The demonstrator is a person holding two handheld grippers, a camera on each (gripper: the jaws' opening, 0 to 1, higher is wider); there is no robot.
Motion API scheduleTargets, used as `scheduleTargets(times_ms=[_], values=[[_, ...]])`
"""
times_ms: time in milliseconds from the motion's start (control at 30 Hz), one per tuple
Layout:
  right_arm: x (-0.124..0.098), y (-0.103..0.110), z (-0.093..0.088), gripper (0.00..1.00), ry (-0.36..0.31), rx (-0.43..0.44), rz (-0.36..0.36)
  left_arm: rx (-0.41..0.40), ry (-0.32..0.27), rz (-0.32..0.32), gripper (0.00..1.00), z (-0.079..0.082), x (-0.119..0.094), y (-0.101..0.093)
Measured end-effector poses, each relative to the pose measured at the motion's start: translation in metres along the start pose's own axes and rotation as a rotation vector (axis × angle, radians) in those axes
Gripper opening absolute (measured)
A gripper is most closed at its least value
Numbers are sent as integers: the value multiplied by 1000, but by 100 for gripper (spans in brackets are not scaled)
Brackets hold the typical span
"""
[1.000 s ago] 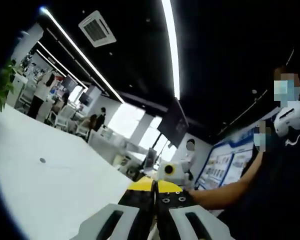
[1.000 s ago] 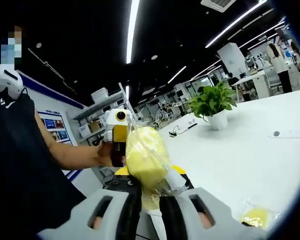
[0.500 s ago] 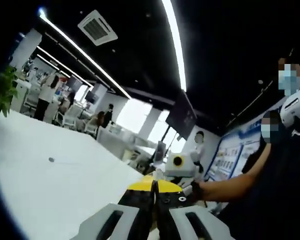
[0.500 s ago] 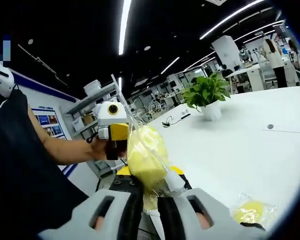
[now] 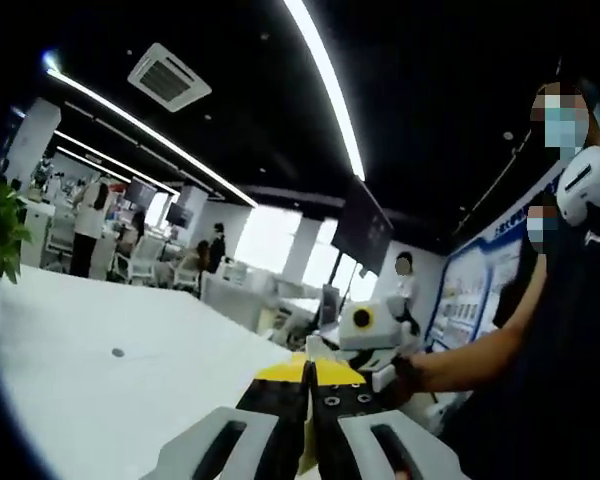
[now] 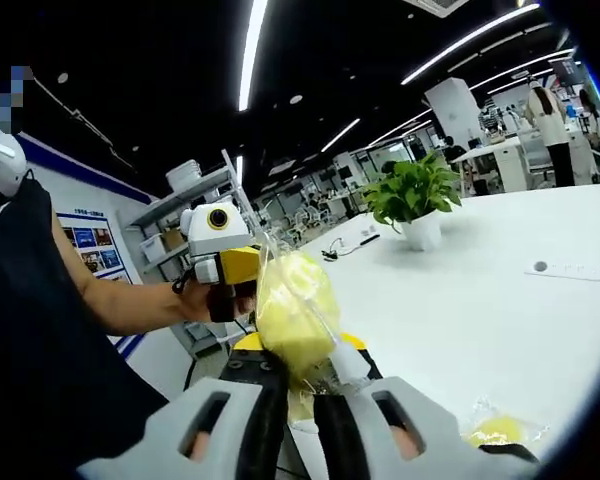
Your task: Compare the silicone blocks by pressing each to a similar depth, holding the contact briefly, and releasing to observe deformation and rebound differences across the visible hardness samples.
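- Left gripper view: our left gripper [image 5: 308,385] has its jaws pressed together on nothing, raised above the white table [image 5: 100,380]; the right gripper [image 5: 372,335] hangs just beside its tip.
- Right gripper view: our right gripper [image 6: 298,385] clamps a bagged yellow silicone block [image 6: 295,315], upright. Another bagged block [image 6: 500,432] lies on the table, nearer this gripper; potted plant [image 6: 416,200] well apart.

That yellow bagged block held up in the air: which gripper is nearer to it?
Right. The right gripper is clamped on the bagged yellow block; the left gripper is just behind it.
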State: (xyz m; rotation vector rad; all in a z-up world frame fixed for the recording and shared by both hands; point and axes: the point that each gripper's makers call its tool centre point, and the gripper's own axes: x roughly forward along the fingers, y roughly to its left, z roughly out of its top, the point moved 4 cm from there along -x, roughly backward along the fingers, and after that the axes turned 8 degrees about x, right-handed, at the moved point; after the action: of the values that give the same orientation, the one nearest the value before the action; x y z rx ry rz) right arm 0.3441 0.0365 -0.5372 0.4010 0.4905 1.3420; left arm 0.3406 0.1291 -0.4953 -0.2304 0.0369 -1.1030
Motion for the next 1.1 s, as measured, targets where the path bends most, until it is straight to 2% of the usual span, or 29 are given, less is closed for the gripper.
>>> scheduleTargets(times_ms=[233,367,567,700,800,867,1000,1067,1100], values=[[2,4,0,3,15,2,-2,-16,-10,24,0,-2,-2,4],[5,7,0,3,28,8,20,-34,-31,29,0,-3,-6,9],[13,6,2,4,35,20,34,-5,-28,50,0,-1,-9,14],[16,8,4,4,32,4,28,-22,-39,66,0,1,-12,15],[17,7,2,4,37,-6,28,-37,-28,63,0,0,-15,16],[18,5,1,3,35,33,32,-30,-16,66,0,0,-15,17],[17,6,4,3,19,17,42,-33,-28,68,0,5,-13,12],[17,2,8,4,-1,-61,23,-27,-25,67,0,8,-12,11],[17,6,6,4,6,-8,41,-25,-21,67,0,8,-12,11]])
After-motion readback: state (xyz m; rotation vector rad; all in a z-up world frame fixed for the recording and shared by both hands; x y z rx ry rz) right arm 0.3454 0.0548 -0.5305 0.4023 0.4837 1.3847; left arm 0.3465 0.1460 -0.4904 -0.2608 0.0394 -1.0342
